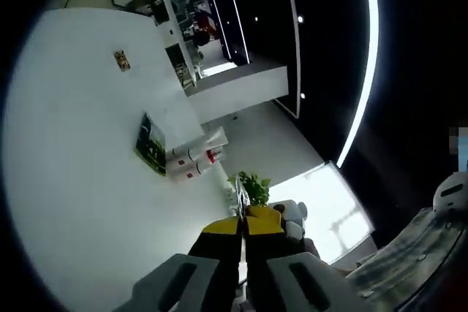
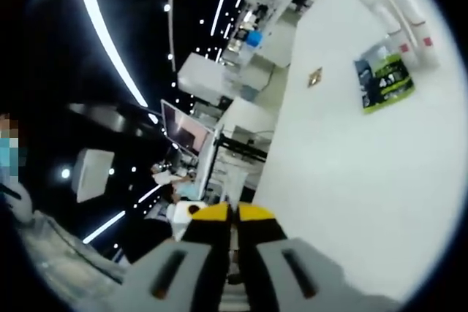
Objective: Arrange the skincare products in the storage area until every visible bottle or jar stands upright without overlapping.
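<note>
White bottles with red marks [image 1: 196, 160] lie on their sides on the white table [image 1: 80, 151], touching one another next to a green and black packet [image 1: 151, 144]. My left gripper [image 1: 242, 223] is shut with nothing in it, off the table's edge and short of the bottles. In the right gripper view the white bottles [image 2: 404, 12] lie at the far top right, beside the green and black packet [image 2: 383, 74]. My right gripper [image 2: 234, 213] is shut and empty, at the table's near edge, far from them.
A small brown tag [image 1: 121, 60] lies on the table beyond the packet; the same tag [image 2: 315, 77] appears in the right gripper view. A green plant [image 1: 252, 186] stands off the table's edge. White counters and shelves [image 2: 252, 49] fill the dark room behind.
</note>
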Demonstrator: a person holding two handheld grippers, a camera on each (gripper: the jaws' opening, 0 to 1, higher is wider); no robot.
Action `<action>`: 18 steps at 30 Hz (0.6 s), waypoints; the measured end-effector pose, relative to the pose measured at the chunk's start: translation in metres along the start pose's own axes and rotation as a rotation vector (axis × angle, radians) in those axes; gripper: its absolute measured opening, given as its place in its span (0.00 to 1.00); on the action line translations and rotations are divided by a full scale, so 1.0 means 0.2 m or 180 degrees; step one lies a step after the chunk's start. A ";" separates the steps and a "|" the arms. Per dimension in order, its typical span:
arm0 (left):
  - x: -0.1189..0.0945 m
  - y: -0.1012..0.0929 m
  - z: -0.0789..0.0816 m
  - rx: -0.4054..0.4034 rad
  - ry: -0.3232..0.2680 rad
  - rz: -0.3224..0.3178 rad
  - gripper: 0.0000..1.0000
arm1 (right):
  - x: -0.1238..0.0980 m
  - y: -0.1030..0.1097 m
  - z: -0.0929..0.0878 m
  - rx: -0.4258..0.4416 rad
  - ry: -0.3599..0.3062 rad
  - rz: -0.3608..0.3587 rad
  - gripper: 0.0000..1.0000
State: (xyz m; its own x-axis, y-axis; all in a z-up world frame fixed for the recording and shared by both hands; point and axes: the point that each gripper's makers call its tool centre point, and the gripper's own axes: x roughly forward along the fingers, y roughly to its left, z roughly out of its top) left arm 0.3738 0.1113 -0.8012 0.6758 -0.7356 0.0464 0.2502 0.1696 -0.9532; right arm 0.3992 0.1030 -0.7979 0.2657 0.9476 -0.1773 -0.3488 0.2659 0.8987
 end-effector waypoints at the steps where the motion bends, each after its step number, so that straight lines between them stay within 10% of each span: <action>1: -0.01 0.00 0.00 0.0000 -0.0005 0.0008 0.00 | 0.01 0.00 0.00 -0.0014 -0.0011 -0.0032 0.01; 18: -0.08 0.04 0.04 -0.0390 -0.0446 0.0042 0.00 | 0.04 0.02 -0.09 0.0117 0.0180 -0.0071 0.01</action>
State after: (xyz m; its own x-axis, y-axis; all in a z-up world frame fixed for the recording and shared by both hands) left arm 0.3707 0.1286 -0.8070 0.7706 -0.6338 0.0668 0.1602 0.0912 -0.9829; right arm 0.3832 0.1155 -0.8032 0.2214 0.9503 -0.2188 -0.3099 0.2813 0.9082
